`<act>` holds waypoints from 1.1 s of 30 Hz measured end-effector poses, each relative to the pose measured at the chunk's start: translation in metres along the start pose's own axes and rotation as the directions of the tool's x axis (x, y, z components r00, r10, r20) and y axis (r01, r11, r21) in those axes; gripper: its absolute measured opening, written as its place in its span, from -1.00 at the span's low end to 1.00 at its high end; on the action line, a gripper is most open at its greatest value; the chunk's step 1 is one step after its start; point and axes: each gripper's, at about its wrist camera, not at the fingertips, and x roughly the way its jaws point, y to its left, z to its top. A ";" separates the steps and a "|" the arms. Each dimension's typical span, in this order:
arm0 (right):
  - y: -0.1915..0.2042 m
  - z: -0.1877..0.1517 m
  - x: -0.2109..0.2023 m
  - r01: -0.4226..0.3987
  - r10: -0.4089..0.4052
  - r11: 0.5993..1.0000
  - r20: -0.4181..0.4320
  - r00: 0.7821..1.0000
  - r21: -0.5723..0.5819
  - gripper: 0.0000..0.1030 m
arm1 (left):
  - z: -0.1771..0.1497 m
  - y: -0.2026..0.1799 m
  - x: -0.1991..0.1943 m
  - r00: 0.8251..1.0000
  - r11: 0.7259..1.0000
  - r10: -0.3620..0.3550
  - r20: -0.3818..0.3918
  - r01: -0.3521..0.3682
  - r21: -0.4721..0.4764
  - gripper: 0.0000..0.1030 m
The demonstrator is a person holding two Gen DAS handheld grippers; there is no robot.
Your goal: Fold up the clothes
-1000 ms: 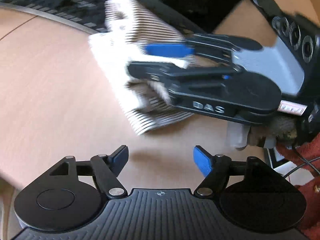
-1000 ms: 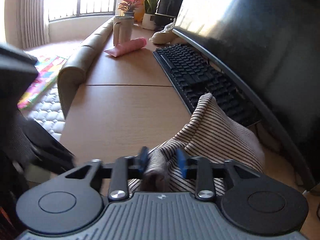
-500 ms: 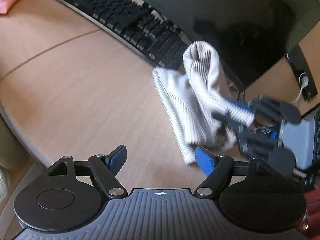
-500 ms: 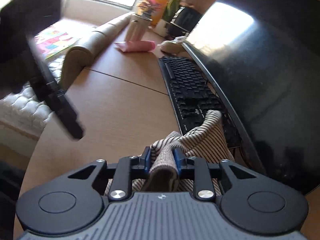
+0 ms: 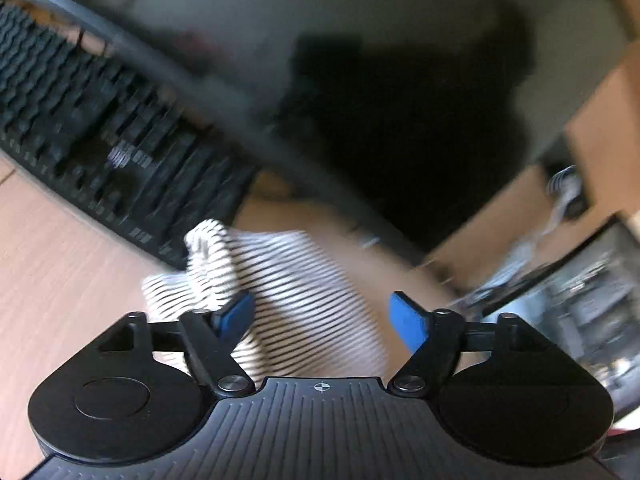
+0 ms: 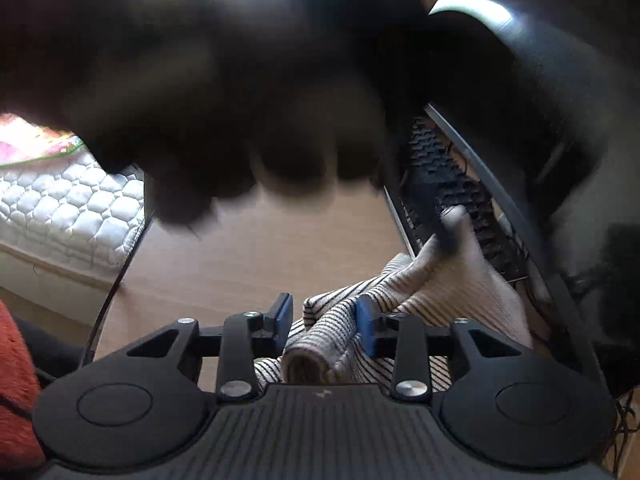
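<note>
- Wooden counter (image 5: 60,264), keyboard (image 5: 100,148) behind.
- Striped garment (image 5: 304,300) bunched beside keyboard.
- Left tool (image 5: 320,316) closing, pads not pressing cloth.
- Right tool (image 6: 322,320) opening, roll between jaws.
- Risk: the roll slips free and the fold collapses.

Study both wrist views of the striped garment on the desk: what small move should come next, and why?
Probably close the left tool on the striped garment. Its jaws are closing with cloth between them, not yet pinched. The right tool is opening around a bunched fold and seems to be letting go, so the left should secure a hold before any fold.
</note>
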 end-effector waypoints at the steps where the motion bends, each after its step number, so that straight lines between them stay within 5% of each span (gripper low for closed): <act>1: -0.005 0.000 -0.008 0.003 -0.003 1.000 0.005 1.000 0.021 -0.05 | -0.001 0.004 0.002 1.000 1.000 -0.001 -0.002 0.001 -0.005 0.38; 5: -0.042 -0.004 -0.045 0.008 -0.016 0.982 0.040 0.999 0.190 0.30 | -0.001 0.011 0.006 1.000 1.000 -0.004 -0.012 0.004 0.001 0.38; 11: -0.096 -0.022 -0.043 0.031 -0.058 0.854 0.036 0.998 0.519 0.31 | -0.004 0.007 0.009 1.000 1.000 0.007 -0.019 -0.007 0.028 0.38; 13: -0.082 -0.028 -0.014 0.064 -0.051 0.864 -0.039 0.998 0.500 0.32 | -0.005 0.008 0.009 1.000 1.000 0.006 -0.023 -0.006 0.026 0.38; 16: -0.041 -0.034 0.012 0.193 -0.176 0.927 -0.083 0.981 0.321 0.42 | -0.006 0.009 0.005 1.000 0.999 0.016 -0.027 -0.014 0.047 0.39; 18: -0.053 -0.030 0.006 0.152 -0.130 0.909 -0.082 0.988 0.387 0.44 | -0.005 0.009 0.004 0.999 0.998 0.012 -0.034 -0.010 0.054 0.39; 20: -0.082 -0.031 -0.010 0.077 -0.060 0.848 -0.050 0.997 0.524 0.55 | -0.005 0.010 0.004 0.999 0.998 0.013 -0.037 -0.011 0.057 0.39; 24: -0.133 -0.051 -0.033 0.098 -0.117 0.689 -0.024 0.993 0.718 0.89 | -0.006 0.011 0.004 0.999 0.998 0.004 -0.034 -0.002 0.064 0.39; 26: -0.153 -0.071 -0.024 0.067 -0.059 0.599 -0.039 0.997 0.798 0.93 | -0.006 0.013 0.002 0.999 0.998 -0.005 -0.035 0.007 0.061 0.39; 30: -0.140 -0.102 0.001 0.032 0.013 0.522 -0.045 0.999 0.852 0.93 | -0.006 0.018 -0.001 0.999 0.998 -0.025 -0.040 0.027 0.054 0.39; 33: -0.136 -0.118 0.007 -0.070 0.075 0.399 0.044 0.996 0.914 0.93 | -0.007 0.020 -0.001 0.999 0.998 -0.038 -0.039 0.040 0.051 0.39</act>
